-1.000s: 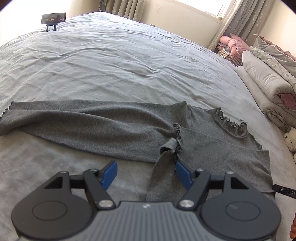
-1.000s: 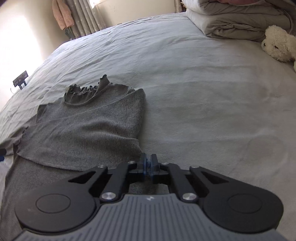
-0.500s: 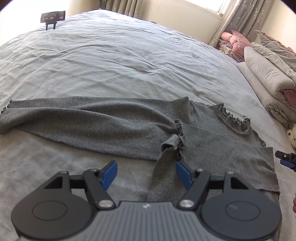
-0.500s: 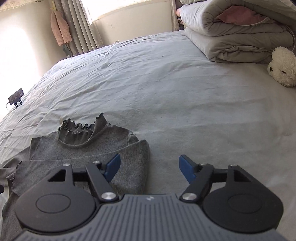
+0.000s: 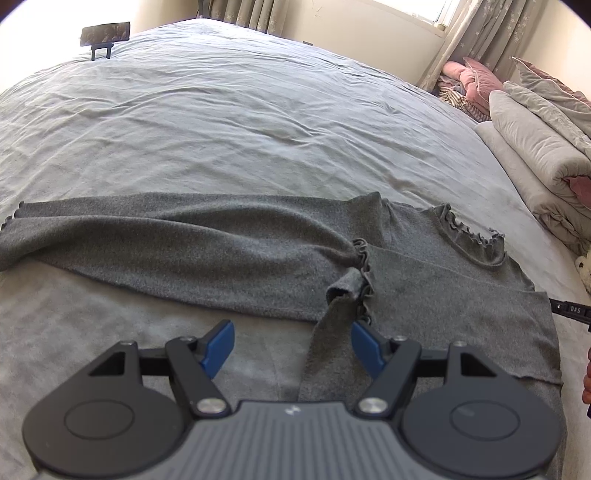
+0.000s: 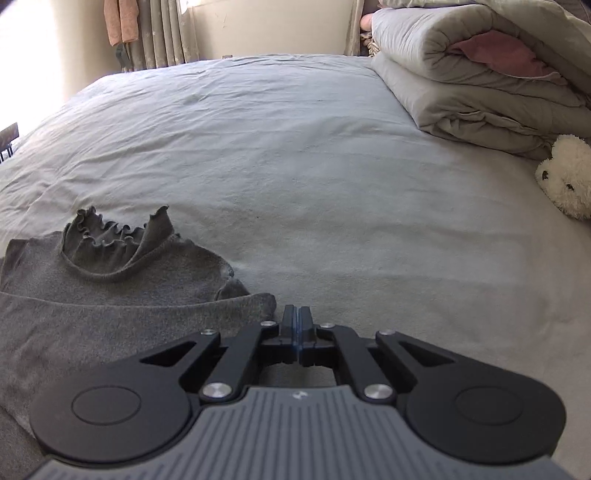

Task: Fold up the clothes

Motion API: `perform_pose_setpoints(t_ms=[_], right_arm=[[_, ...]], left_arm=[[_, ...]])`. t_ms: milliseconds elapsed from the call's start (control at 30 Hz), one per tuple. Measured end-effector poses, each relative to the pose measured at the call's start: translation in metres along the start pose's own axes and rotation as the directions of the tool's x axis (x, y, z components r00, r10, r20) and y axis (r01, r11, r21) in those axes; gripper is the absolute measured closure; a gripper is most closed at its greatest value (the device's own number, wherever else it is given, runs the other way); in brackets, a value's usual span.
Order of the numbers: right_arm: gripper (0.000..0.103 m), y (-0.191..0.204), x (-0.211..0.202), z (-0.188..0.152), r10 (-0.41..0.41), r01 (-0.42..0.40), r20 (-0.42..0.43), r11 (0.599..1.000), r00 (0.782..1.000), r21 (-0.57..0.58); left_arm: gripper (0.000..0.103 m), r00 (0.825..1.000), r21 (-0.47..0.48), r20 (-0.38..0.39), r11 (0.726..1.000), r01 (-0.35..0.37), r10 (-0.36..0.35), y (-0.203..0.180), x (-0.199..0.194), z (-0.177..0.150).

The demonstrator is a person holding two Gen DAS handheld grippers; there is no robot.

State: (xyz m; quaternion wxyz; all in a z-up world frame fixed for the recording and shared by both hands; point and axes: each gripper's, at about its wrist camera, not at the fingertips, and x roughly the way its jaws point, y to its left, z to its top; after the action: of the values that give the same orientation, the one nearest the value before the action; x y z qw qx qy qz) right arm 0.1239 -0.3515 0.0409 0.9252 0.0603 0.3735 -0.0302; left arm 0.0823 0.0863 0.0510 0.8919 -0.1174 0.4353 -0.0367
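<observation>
A grey ruffle-collared sweater (image 5: 221, 251) lies flat on the bed, one long sleeve stretched left and the other folded across its body. My left gripper (image 5: 291, 345) hovers open over the near edge; a strip of sleeve (image 5: 332, 350) lies between its blue pads (image 5: 218, 345), untouched. In the right wrist view the sweater (image 6: 92, 314) fills the lower left, collar (image 6: 114, 236) standing up. My right gripper (image 6: 297, 317) sits just right of the folded shoulder edge (image 6: 258, 301). Its jaws are closing and look pressed together, with no cloth visible between them.
Folded grey duvets (image 6: 480, 85) are stacked at the right of the bed, with a cream plush toy (image 6: 565, 181) in front of them. A phone on a stand (image 5: 105, 33) is at the far left. Pink pillows (image 5: 476, 74) and curtains lie beyond. Bare grey sheet (image 6: 314, 166) stretches ahead.
My right gripper let go of the sweater's side edge, opened wide, shifted up toward the collar end, and has closed again beside the shoulder. The left gripper has stayed put, open.
</observation>
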Motion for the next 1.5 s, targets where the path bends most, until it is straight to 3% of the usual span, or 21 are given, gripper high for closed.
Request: perform_pose_setpoints(t_ms=[67,133,267,300,333,367,500,700,767,833,867,900,967,1200,1233,1267,1300,1400,1500], right_arm=[[0.038,-0.010,-0.011,-0.002,0.031,-0.034,0.042,0.996,0.999,0.077],[0.035,-0.015,-0.015,-0.002,0.064,-0.073,0.072,0.989,0.995,0.131],[0.035,-0.004,-0.001,-0.001,0.096,-0.098,0.027,0.989,0.995,0.106],[0.038,-0.002,0.003,0.000,0.102,-0.103,0.016,0.990,0.995,0.099],[0.082,0.001,0.007,-0.001,0.100,-0.100,0.001,0.991,0.995,0.087],[0.100,0.004,0.009,-0.001,0.081,-0.081,-0.006,0.994,0.997,0.067],[0.100,0.005,-0.002,0.001,0.040,-0.044,0.088,0.998,0.995,0.050],[0.100,0.031,0.029,-0.007,-0.078,0.085,0.045,0.984,0.996,-0.157],[0.100,0.027,0.024,-0.002,-0.095,0.099,0.040,0.986,0.995,-0.135],[0.100,0.023,0.014,0.000,-0.157,0.164,0.069,0.979,0.985,-0.123],[0.090,0.021,0.004,0.000,-0.175,0.185,0.093,0.976,0.980,-0.113],[0.083,0.019,-0.006,-0.001,-0.171,0.182,0.107,0.979,0.979,-0.097],[0.062,0.013,-0.025,-0.007,-0.091,0.097,0.105,0.994,0.990,-0.051],[0.062,0.021,-0.039,-0.047,0.033,-0.034,-0.018,0.996,0.999,-0.086],[0.070,0.022,-0.035,-0.052,0.033,-0.036,-0.034,0.994,0.999,-0.101],[0.097,0.023,-0.033,-0.054,0.034,-0.038,-0.042,0.994,0.999,-0.105],[0.101,0.023,-0.034,-0.053,0.035,-0.038,-0.037,0.995,0.999,-0.094],[0.101,0.019,-0.044,-0.046,0.033,-0.032,0.003,0.999,0.999,-0.038],[0.103,0.017,-0.039,-0.051,-0.040,0.040,-0.006,0.999,0.999,-0.034]], left_arm=[[0.032,1.000,0.006,0.005,1.000,0.002,-0.002,-0.001,-0.001,0.000],[0.032,1.000,0.012,0.008,1.000,0.002,-0.002,-0.002,-0.001,0.000],[0.032,1.000,0.020,0.005,1.000,-0.007,0.007,-0.003,0.001,-0.002],[0.032,1.000,0.019,0.003,1.000,-0.009,0.009,-0.003,0.001,-0.002],[0.032,1.000,0.017,0.003,1.000,-0.008,0.008,-0.002,0.001,-0.001],[0.032,1.000,0.015,0.002,1.000,-0.007,0.007,-0.002,0.001,-0.001],[0.032,1.000,0.003,0.007,1.000,0.002,-0.002,0.000,-0.001,0.001],[0.032,1.000,0.002,0.006,1.000,-0.014,0.014,0.002,0.001,0.001],[0.032,1.000,-0.007,0.007,1.000,-0.018,0.018,0.005,0.001,0.002],[0.032,1.000,-0.011,0.012,1.000,-0.020,0.021,0.007,0.000,0.003],[0.032,1.000,-0.013,0.011,1.000,-0.019,0.019,0.007,-0.001,0.004],[0.032,1.000,-0.015,0.009,1.000,-0.016,0.016,0.007,-0.001,0.004],[0.032,1.000,-0.014,0.003,1.000,-0.014,0.014,0.006,0.000,0.004],[0.032,1.000,-0.022,-0.024,1.000,-0.016,0.015,0.006,0.002,0.000],[0.032,1.000,-0.022,-0.022,1.000,-0.017,0.017,0.006,0.002,0.000],[0.032,1.000,-0.022,-0.021,1.000,-0.018,0.017,0.006,0.001,0.000],[0.032,1.000,-0.021,-0.019,1.000,-0.018,0.018,0.006,0.001,0.000],[0.032,1.000,-0.026,-0.019,0.999,-0.019,0.019,0.007,0.001,0.001],[0.032,1.000,-0.028,-0.019,0.999,-0.017,0.016,0.007,0.001,0.002]])
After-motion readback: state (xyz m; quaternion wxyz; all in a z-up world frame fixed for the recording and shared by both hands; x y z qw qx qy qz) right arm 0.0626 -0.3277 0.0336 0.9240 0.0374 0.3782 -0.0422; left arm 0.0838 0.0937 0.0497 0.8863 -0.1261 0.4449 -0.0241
